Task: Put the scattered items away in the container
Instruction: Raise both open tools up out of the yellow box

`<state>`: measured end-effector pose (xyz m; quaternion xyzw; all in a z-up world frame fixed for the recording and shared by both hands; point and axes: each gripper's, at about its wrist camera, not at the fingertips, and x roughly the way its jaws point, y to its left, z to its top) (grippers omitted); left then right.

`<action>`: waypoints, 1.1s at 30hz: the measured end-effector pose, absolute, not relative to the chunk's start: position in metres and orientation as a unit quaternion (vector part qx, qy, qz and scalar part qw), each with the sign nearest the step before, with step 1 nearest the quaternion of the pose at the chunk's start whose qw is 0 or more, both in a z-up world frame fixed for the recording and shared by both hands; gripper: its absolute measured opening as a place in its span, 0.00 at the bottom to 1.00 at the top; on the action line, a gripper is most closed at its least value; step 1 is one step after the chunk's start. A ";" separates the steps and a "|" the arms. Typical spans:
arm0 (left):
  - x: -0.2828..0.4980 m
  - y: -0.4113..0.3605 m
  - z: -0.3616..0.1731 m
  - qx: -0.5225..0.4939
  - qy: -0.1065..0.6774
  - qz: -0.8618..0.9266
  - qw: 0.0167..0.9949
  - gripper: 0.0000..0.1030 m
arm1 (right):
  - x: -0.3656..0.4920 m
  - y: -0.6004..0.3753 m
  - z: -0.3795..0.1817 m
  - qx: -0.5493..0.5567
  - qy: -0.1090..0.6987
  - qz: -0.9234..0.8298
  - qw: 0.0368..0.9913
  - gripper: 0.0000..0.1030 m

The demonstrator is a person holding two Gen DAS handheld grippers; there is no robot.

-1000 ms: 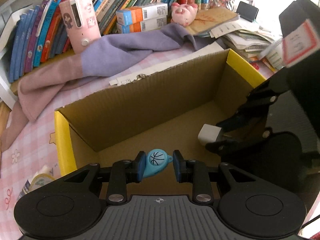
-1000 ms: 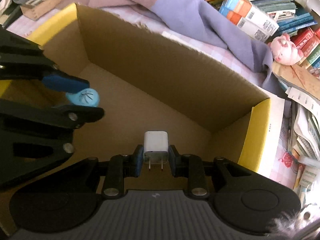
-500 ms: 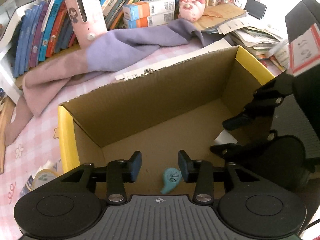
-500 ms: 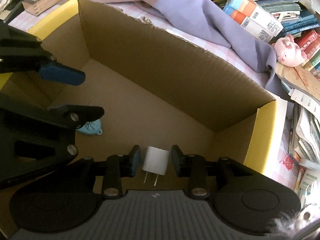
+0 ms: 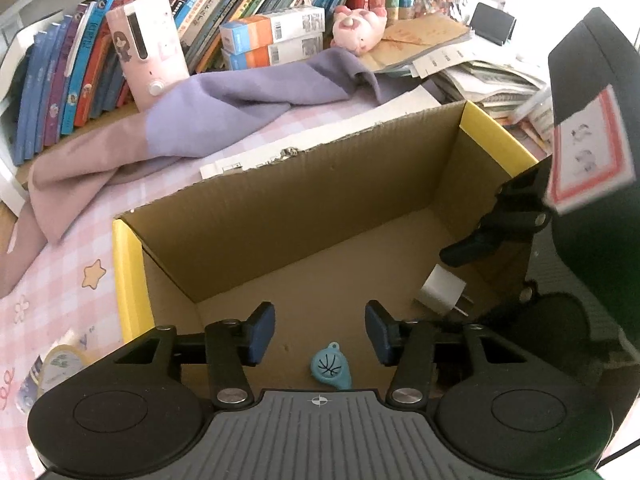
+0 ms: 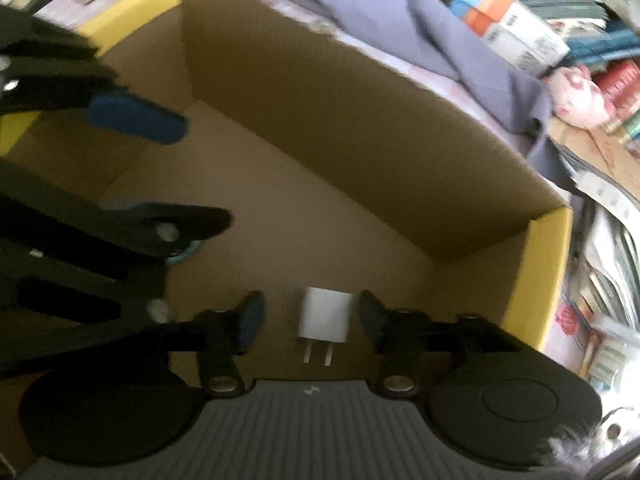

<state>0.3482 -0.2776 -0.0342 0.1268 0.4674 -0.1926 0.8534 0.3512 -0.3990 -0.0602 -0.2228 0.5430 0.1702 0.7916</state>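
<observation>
Pink checked tabletop (image 5: 72,256) bears cardboard box (image 5: 304,216), draped purple cloth (image 5: 224,116), perhaps loose papers (image 5: 472,68).

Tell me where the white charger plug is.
The white charger plug lies on the cardboard box floor, untouched between the opening right hand-held gripper fingers.

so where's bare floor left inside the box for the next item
Most of the cardboard box floor is bare: the whole stretch along its far wall. The near side is crowded: blue tag under the opening left gripper, white charger under the opening right gripper.
</observation>
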 end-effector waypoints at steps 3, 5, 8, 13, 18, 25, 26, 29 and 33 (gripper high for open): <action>0.346 -0.278 -0.032 0.138 0.460 -0.188 0.857 0.51 | 0.346 -0.390 -0.058 -0.251 0.524 0.164 0.797 0.68; 0.341 -0.276 -0.027 0.135 0.446 -0.185 0.865 0.52 | 0.342 -0.390 -0.052 -0.252 0.510 0.162 0.806 0.70; 0.337 -0.270 -0.016 0.126 0.432 -0.160 0.879 0.73 | 0.337 -0.393 -0.038 -0.236 0.496 0.161 0.820 0.73; 0.325 -0.253 0.009 0.080 0.399 -0.151 0.901 0.92 | 0.326 -0.406 -0.012 -0.194 0.470 0.137 0.850 0.76; 0.305 -0.244 0.030 0.069 0.375 -0.144 0.913 0.92 | 0.321 -0.420 0.015 -0.171 0.430 0.105 0.880 0.76; 0.270 -0.230 0.059 0.071 0.328 -0.142 0.931 0.93 | 0.281 -0.431 0.058 -0.104 0.371 0.050 0.922 0.77; 0.264 -0.227 0.063 0.068 0.324 -0.142 0.933 0.93 | 0.273 -0.431 0.063 -0.096 0.364 0.045 0.925 0.77; 0.248 -0.216 0.071 0.058 0.313 -0.147 0.937 0.93 | 0.249 -0.428 0.076 -0.079 0.346 0.030 0.934 0.78; 0.227 -0.204 0.079 0.051 0.303 -0.156 0.939 0.94 | 0.220 -0.423 0.089 -0.060 0.326 0.005 0.944 0.79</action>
